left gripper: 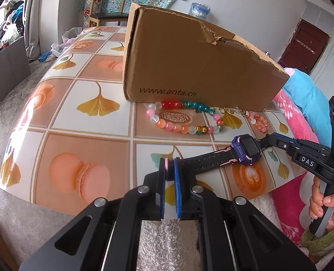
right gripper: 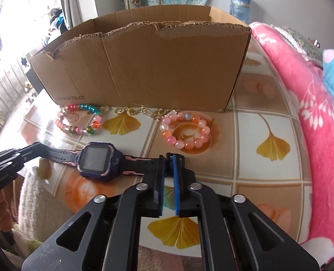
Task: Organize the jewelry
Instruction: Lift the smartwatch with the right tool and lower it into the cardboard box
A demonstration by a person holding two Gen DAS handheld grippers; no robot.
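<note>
A purple and black smartwatch (left gripper: 248,150) (right gripper: 97,161) lies stretched across the patterned table in front of a cardboard box (left gripper: 189,63) (right gripper: 144,63). My left gripper (left gripper: 169,166) is shut on the pink-tipped end of one strap. My right gripper (right gripper: 169,161) is shut on the end of the other strap. Each gripper shows in the other's view: the right gripper (left gripper: 267,139) at the watch's far strap, the left gripper (right gripper: 39,146) likewise. By the box's front wall lie a multicolour bead bracelet (left gripper: 180,117) (right gripper: 79,119), a pink and orange bead bracelet (left gripper: 259,122) (right gripper: 187,131) and a gold chain (left gripper: 232,110) (right gripper: 139,110).
The tablecloth (left gripper: 88,140) (right gripper: 268,174) has tile, leaf and macaron prints, and its near edge is just below both grippers. A pink blanket (right gripper: 313,113) and a blue pillow (left gripper: 306,99) lie along the right side. A wooden chair (left gripper: 108,6) stands behind the table.
</note>
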